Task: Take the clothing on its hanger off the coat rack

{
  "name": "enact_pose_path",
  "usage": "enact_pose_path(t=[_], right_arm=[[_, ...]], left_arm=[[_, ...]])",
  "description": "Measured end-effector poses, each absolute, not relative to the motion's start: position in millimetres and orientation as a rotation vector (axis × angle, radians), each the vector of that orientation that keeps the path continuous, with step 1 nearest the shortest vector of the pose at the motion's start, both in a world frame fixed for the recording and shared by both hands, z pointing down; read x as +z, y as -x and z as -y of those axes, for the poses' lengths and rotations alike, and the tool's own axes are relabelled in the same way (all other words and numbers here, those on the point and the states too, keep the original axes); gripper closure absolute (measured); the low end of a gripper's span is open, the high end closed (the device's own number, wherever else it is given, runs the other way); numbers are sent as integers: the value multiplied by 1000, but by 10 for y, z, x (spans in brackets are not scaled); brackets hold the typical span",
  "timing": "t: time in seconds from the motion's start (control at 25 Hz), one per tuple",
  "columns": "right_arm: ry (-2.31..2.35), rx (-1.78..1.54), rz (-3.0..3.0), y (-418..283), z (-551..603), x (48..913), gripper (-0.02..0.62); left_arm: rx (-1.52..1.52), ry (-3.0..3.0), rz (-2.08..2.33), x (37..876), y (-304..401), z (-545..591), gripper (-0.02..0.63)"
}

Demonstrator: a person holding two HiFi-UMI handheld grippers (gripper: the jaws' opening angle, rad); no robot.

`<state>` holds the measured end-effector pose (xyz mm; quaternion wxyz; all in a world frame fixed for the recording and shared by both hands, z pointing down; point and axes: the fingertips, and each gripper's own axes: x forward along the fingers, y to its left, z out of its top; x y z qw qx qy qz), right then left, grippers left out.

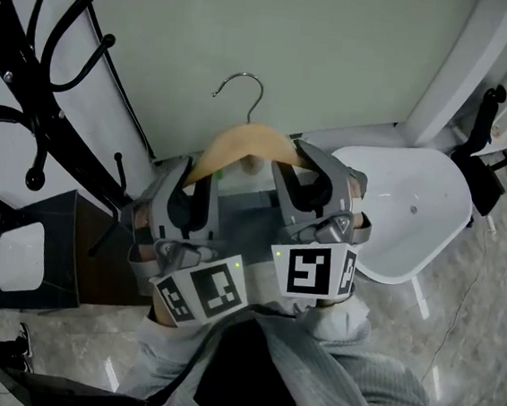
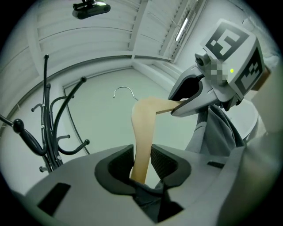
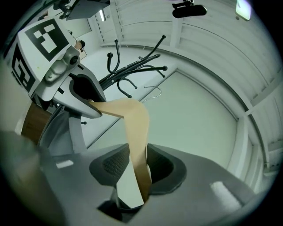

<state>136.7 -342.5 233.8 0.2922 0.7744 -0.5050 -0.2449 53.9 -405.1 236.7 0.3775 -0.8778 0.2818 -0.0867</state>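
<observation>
Wooden hanger (image 1: 242,142) is off the coat rack (image 1: 51,68) and held in the air in front of the pale green wall (image 1: 342,45). Its metal hook (image 1: 243,88) points up and touches nothing. The rack's nearest black prongs are to the left, clearly apart from it.

Grey clothing (image 1: 343,378) hangs from the hanger and drapes down toward the camera. It fills the lower middle of the head view, with a dark inner part showing at the neck opening.

Left hand-held gripper (image 1: 192,187) is clamped on the hanger's left arm. Its own view shows the wooden arm (image 2: 141,145) running up between both dark pads at a narrow gap, with grey fabric bunched just below the jaws.

Right hand-held gripper (image 1: 306,172) is clamped on the right arm in the same way. Its own view shows the wood (image 3: 137,145) pinched between the pads. The two sit side by side, near each other, marker cubes facing the camera, one on each side of the hook. Each shows in the other's view, biting the far arm of the hanger: right one (image 2: 212,84), left one (image 3: 57,66).

Coat rack also shows off to the side in both gripper views (image 2: 53,132) (image 3: 132,70), with no contact to the hanger.

Right of the grippers is a white tub-shaped piece (image 1: 414,215). Lower left is a dark cabinet (image 1: 40,265). The floor (image 1: 475,320) is glossy marble-pattern tile.
</observation>
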Motion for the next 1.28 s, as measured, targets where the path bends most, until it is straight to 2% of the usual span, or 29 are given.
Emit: enact_pose_path(t=[0.56, 1.28], right_arm=[[-2128, -503, 1198, -1854, 2872, 2691, 476], [-2135, -500, 1186, -1874, 2806, 2694, 477]], left_arm=[[-253, 2305, -530, 2713, -1139, 3618, 486], [-250, 2289, -512, 2684, -1178, 3563, 486]])
